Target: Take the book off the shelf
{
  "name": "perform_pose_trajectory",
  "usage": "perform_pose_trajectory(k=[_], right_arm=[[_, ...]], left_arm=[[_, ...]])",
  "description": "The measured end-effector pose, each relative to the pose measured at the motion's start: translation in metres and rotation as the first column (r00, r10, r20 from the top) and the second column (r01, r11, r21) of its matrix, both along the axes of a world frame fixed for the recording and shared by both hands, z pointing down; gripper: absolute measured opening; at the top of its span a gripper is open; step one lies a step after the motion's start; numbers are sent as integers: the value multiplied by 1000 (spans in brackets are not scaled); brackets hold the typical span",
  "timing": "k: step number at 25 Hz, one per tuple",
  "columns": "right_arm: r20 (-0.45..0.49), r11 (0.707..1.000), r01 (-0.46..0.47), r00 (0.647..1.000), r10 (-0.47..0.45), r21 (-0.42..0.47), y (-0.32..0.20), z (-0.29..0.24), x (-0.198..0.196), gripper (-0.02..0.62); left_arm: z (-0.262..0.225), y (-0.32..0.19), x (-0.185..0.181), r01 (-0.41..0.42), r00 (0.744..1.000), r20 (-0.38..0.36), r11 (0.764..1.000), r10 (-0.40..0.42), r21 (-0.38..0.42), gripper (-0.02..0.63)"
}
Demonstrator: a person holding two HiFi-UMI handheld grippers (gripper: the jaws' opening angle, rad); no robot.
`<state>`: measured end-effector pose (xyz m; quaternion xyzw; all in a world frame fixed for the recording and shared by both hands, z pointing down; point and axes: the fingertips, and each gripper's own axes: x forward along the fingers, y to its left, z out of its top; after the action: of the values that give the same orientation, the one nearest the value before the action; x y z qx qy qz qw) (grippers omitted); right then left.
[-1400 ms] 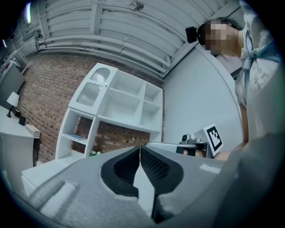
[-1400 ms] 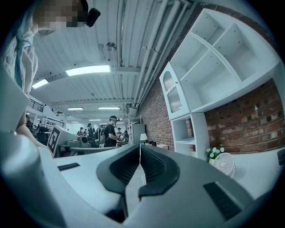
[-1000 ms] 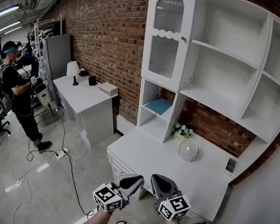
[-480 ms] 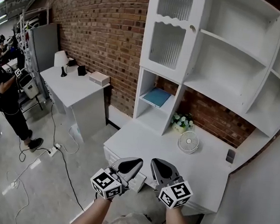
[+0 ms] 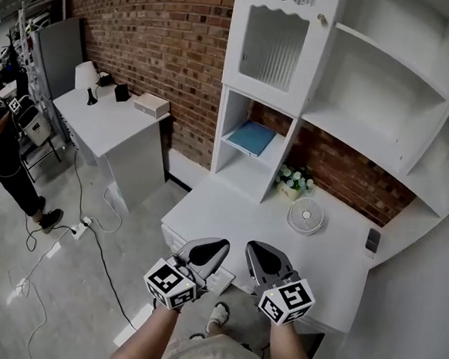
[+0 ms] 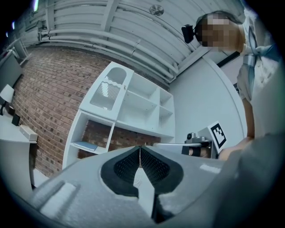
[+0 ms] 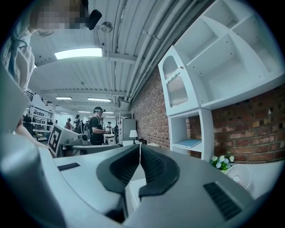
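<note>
A light blue book [image 5: 252,137] lies flat on the low shelf of the white cabinet [image 5: 291,103]; it also shows as a small blue book [image 6: 87,145] in the left gripper view and as a blue book [image 7: 189,143] in the right gripper view. My left gripper [image 5: 216,251] and right gripper [image 5: 255,252] are held side by side over the near edge of the white desk [image 5: 237,214], well short of the book. Both are shut with nothing between the jaws.
A small white fan [image 5: 306,217] and a pot of white flowers [image 5: 292,184] stand on the desk under the shelves. A dark phone [image 5: 372,240] lies at the desk's right end. A second white table [image 5: 105,119] with a lamp stands left; a person [image 5: 2,150] stands beyond.
The view has drawn closer to the cabinet and desk; both grippers, still shut, now sit over the desk's near edge instead of short of it.
</note>
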<state>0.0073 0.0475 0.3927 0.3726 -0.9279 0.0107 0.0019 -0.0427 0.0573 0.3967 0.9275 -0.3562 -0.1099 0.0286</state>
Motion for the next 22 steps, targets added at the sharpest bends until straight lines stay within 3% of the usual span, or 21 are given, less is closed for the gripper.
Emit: perform_pose_trajectory(k=[22], right_arm=[[42, 999, 11, 999, -9, -31, -171, 14, 30, 18]], left_arm=[[7, -169, 49, -54, 994, 89, 998, 56, -19, 12]])
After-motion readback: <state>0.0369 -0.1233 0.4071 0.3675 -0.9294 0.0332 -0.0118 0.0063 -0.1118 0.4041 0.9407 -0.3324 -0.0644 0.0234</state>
